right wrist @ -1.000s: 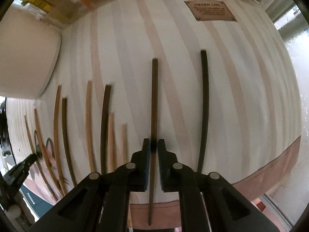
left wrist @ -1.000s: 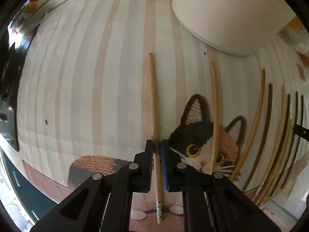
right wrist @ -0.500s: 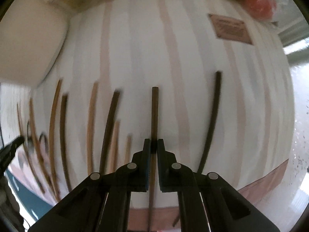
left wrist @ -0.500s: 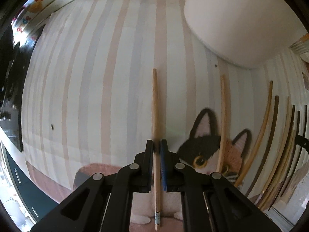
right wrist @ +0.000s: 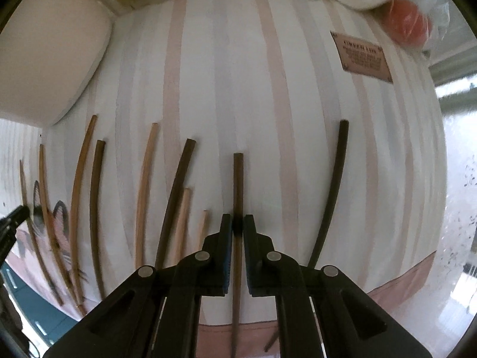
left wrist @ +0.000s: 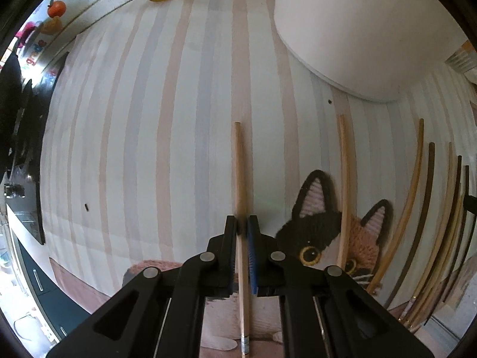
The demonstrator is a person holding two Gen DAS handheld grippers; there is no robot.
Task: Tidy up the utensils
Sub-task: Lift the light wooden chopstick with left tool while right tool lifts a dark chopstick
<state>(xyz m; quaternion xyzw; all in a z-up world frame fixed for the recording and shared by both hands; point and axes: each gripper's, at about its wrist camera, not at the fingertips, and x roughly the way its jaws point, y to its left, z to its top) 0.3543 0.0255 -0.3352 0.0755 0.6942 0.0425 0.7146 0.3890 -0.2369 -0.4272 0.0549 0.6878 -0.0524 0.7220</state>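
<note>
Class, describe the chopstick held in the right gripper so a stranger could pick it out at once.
Find the striped mat with chopsticks laid side by side. The right gripper is shut on the dark brown chopstick. Unlike its neighbours, it is clamped between black fingers; the black chopstick lies free beside it.

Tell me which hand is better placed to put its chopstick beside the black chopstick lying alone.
Right, probably. The right gripper holds a dark brown chopstick near that black chopstick; the left wrist view does not show it.
</note>
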